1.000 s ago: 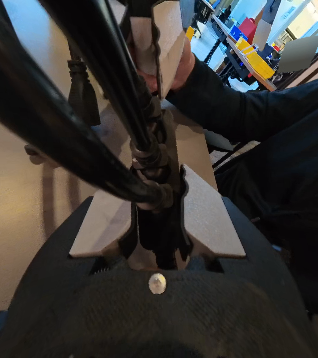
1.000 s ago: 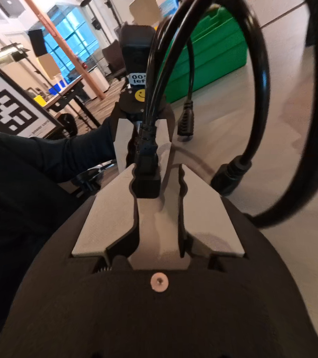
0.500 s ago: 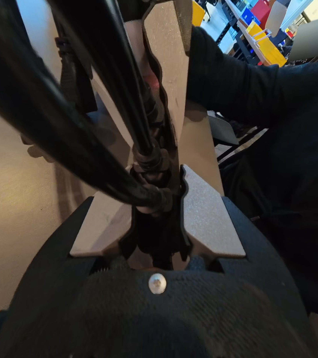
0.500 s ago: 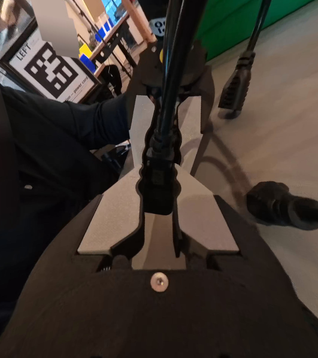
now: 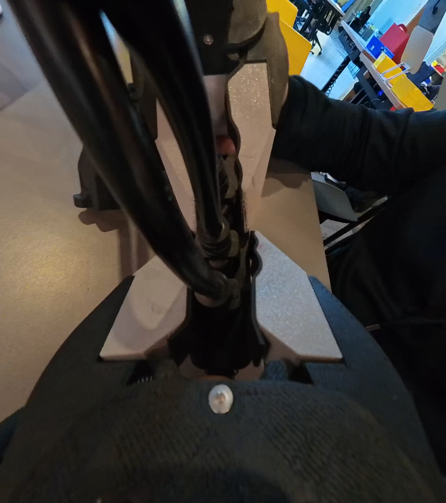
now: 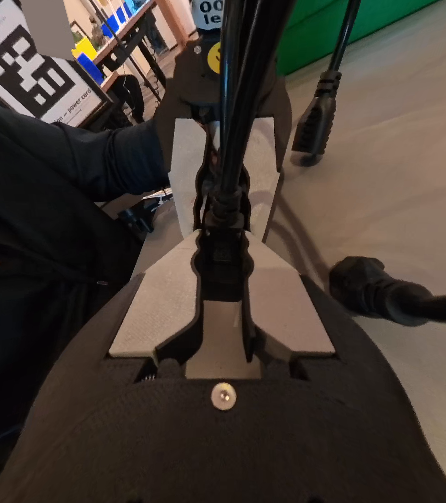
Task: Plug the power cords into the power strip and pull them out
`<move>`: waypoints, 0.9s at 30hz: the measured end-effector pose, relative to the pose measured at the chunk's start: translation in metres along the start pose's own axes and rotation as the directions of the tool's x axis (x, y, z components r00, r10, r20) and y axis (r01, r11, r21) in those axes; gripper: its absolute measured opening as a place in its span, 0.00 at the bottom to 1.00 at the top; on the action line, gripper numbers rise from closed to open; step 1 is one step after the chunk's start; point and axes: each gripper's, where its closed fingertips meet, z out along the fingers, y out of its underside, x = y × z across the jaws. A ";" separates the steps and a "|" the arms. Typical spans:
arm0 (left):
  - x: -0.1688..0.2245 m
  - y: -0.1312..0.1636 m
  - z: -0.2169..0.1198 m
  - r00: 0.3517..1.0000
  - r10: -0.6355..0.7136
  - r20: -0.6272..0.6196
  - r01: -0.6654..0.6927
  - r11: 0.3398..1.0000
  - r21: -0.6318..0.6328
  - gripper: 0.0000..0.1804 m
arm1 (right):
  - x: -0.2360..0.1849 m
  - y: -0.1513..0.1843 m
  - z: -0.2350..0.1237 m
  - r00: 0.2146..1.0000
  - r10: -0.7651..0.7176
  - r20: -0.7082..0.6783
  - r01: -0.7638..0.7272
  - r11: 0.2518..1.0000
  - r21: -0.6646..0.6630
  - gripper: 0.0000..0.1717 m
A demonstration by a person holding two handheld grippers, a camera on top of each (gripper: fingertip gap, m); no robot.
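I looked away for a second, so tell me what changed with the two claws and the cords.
The right claw closed on the black plug that had stood loosely between its open fingers, and it drew nearer the left claw. The left claw kept its grip on the cord bundle; the loose plugs stayed on the table.

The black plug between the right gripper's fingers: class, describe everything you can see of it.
The black plug is a blocky moulded plastic body with a ribbed strain relief and a glossy black cord rising from its far end. It sits lengthwise between the right gripper's pale grey fingers, which close on both its sides. The left gripper faces it, tips nearly meeting.
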 end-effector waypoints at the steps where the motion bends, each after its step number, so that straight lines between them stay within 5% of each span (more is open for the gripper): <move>1: -0.002 -0.001 -0.001 1.000 -0.008 0.006 0.008 1.000 0.008 0.21 | 0.001 -0.002 0.000 1.000 0.006 -0.013 -0.006 1.000 0.025 0.13; 6: -0.012 -0.009 -0.005 0.996 -0.029 0.081 0.023 0.997 0.075 0.23 | 0.011 -0.020 0.003 0.995 0.063 -0.077 -0.048 0.981 0.190 0.12; 27: -0.026 -0.025 -0.007 0.977 -0.074 0.201 0.036 0.981 0.189 0.21 | 0.029 -0.045 -0.014 0.972 0.186 -0.147 -0.107 0.898 0.427 0.10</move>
